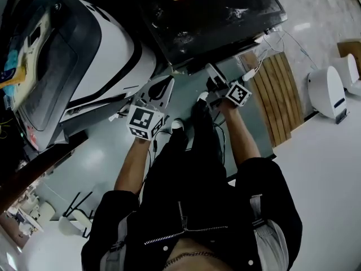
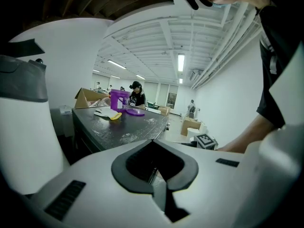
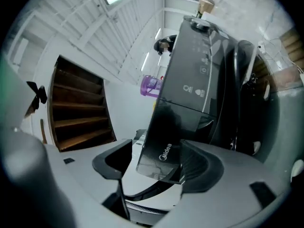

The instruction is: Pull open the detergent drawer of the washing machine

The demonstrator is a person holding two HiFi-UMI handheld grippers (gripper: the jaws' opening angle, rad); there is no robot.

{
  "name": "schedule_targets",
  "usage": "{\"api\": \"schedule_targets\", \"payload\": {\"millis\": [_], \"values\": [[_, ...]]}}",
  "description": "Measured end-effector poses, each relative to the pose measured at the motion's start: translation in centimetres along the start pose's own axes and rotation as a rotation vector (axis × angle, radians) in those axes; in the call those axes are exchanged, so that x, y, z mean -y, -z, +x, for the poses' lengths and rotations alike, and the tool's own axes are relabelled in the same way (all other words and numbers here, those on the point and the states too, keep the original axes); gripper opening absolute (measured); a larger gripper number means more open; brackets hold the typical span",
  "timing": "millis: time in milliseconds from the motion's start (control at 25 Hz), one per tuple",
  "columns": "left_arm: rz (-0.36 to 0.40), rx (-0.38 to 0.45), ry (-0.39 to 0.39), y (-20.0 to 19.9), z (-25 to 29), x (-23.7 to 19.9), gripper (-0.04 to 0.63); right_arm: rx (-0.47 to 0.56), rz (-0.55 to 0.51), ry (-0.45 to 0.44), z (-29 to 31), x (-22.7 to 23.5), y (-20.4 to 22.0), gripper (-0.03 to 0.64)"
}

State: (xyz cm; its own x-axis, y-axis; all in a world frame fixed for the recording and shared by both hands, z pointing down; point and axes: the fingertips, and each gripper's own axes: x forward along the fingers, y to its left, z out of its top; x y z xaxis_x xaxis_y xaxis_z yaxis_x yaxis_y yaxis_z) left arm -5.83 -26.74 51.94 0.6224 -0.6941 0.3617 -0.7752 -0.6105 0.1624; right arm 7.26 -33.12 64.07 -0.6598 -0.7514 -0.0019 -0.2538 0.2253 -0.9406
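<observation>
A black washing machine (image 3: 199,70) fills the right gripper view, which is rolled sideways. Its glossy detergent drawer front (image 3: 164,141), printed with a brand name, stands between the jaws of my right gripper (image 3: 156,152). The jaws are open: the left pad is well clear of the drawer, the right pad is close beside its edge. In the head view the right gripper (image 1: 211,75) reaches toward the machine's front below its dark top (image 1: 208,16). My left gripper (image 1: 162,90) hangs lower left of it, shut and empty (image 2: 154,151).
A purple jug (image 2: 118,99), a purple lid (image 2: 135,111) and a glove (image 2: 108,113) lie on the machine's top. A large white and black appliance (image 1: 84,55) stands to the left, a wooden slatted board (image 1: 276,95) and white devices (image 1: 330,86) to the right. Wooden stairs (image 3: 80,108).
</observation>
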Motion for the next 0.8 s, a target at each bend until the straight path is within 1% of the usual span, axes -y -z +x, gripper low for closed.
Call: {"api": "schedule_targets", "payload": {"millis": [40, 120, 200, 320, 440, 640, 720, 800], "values": [[-0.007, -0.008, -0.009, 0.4, -0.2, -0.2, 0.02, 0.01, 0.027, -0.001, 0.2, 0.8, -0.1, 0.306], [-0.022, -0.026, -0.031, 1.2, -0.5, -0.8, 0.02, 0.007, 0.057, -0.017, 0.7, 2.1, -0.2, 0.331], [-0.037, -0.045, -0.052, 2.2, -0.7, -1.4, 0.02, -0.008, 0.085, -0.054, 1.4, 2.9, -0.3, 0.345], [-0.056, -0.083, -0.073, 3.9, -1.2, -1.9, 0.02, 0.017, 0.171, -0.127, 1.9, 3.6, -0.3, 0.356], [-0.073, -0.093, -0.102, 4.5, -1.7, -2.5, 0.02, 0.018, 0.212, -0.182, 2.3, 4.3, -0.7, 0.368], [-0.085, -0.104, -0.139, 5.1, -2.7, -3.4, 0.02, 0.046, 0.252, -0.277, 3.8, 4.8, -1.9, 0.373], [-0.088, -0.113, -0.149, 5.5, -3.1, -3.7, 0.02, 0.066, 0.295, -0.33, 4.1, 4.8, -2.3, 0.379], [-0.09, -0.126, -0.156, 6.0, -3.6, -3.8, 0.02, 0.082, 0.342, -0.383, 4.0, 5.0, -2.2, 0.346]]}}
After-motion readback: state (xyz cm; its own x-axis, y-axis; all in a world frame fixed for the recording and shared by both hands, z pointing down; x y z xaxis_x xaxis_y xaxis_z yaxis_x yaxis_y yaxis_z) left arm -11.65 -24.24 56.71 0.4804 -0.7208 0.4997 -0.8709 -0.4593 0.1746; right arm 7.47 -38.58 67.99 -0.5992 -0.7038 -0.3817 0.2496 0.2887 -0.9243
